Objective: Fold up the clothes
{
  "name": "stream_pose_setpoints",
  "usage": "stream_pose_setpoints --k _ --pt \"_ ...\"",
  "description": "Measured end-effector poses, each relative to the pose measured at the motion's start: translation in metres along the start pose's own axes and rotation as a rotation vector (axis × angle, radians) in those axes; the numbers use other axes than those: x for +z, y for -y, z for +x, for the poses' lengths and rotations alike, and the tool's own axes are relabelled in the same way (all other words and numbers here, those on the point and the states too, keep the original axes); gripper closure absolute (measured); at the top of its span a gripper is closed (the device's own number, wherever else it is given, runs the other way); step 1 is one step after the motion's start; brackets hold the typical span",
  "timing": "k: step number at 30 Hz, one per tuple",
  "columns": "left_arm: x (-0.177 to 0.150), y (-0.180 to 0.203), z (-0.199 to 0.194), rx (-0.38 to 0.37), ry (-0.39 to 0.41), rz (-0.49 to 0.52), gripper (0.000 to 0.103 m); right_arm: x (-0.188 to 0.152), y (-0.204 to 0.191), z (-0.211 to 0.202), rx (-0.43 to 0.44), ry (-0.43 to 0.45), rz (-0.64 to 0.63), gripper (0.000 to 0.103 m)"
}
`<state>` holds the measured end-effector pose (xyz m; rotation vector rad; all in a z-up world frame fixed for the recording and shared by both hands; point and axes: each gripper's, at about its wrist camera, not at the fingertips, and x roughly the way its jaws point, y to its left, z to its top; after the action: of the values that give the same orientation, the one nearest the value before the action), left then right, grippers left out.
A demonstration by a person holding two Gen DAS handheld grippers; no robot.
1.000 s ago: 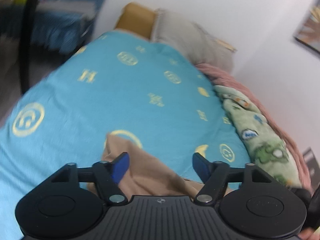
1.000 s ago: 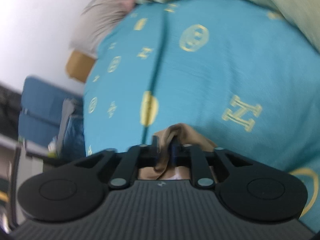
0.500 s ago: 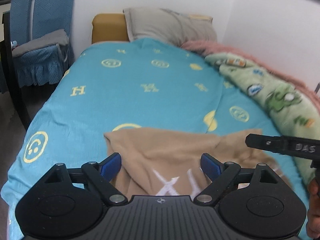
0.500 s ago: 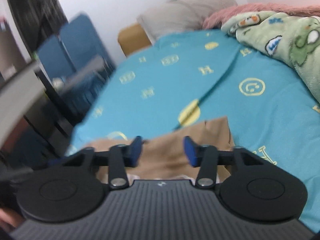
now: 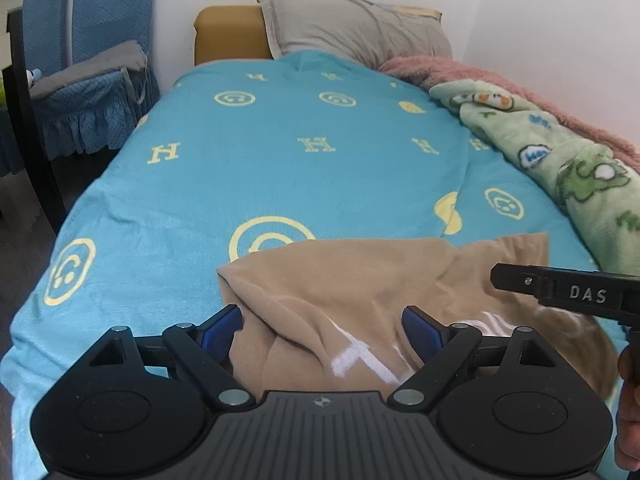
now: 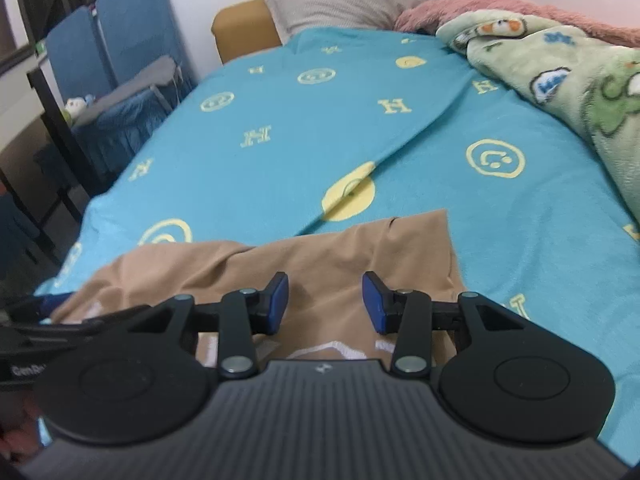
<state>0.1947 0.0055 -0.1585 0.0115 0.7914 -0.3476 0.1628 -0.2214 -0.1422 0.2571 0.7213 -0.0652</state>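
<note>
I have both grippers hovering low over the near end of the bed, and the tan garment (image 5: 352, 280) lies crumpled on the turquoise bedspread (image 5: 248, 168) right beneath them, white lettering showing on its near part. My left gripper (image 5: 322, 330) has its 2 blue-padded fingers (image 5: 222, 330) spread wide, nothing between them, the cloth's left edge just under the left pad. My right gripper (image 6: 324, 302) is parted too, though narrower, its pads (image 6: 276, 298) above the garment's middle, gripping nothing. From the left wrist view I see the right gripper's black body coming in from the right edge over the garment's right side, with a bit of the hand (image 5: 630, 412) holding it. Farther up the bed sit a grey pillow (image 5: 360, 28), a green cartoon blanket (image 5: 568, 160) along the right side, and blue chairs (image 5: 92, 60) to the left
</note>
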Motion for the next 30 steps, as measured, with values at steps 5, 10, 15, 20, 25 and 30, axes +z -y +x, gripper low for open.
stream_pose_setpoints --k 5,10,15,20,25,30 --pt "-0.011 0.004 -0.041 -0.028 0.031 -0.01 0.014 -0.003 -0.004 -0.025 -0.004 0.021 0.014 0.059" --pt "-0.021 0.011 -0.054 -0.014 0.031 0.0 0.014 -0.014 -0.01 -0.031 -0.028 -0.024 -0.014 0.059" --pt "-0.028 0.013 -0.044 0.001 -0.032 -0.026 0.014 -0.02 -0.009 -0.023 -0.038 -0.061 -0.01 0.059" --pt "-0.024 0.006 -0.07 -0.031 -0.021 -0.107 0.015 -0.02 -0.008 -0.032 -0.046 -0.055 0.0 0.059" --pt "-0.021 -0.005 -0.101 -0.094 -0.008 -0.217 0.015 -0.014 0.001 -0.053 -0.022 -0.008 0.071 0.056" --pt "-0.025 -0.02 -0.119 -0.211 -0.029 -0.354 0.014 -0.011 0.012 -0.065 0.054 -0.015 0.195 0.014"
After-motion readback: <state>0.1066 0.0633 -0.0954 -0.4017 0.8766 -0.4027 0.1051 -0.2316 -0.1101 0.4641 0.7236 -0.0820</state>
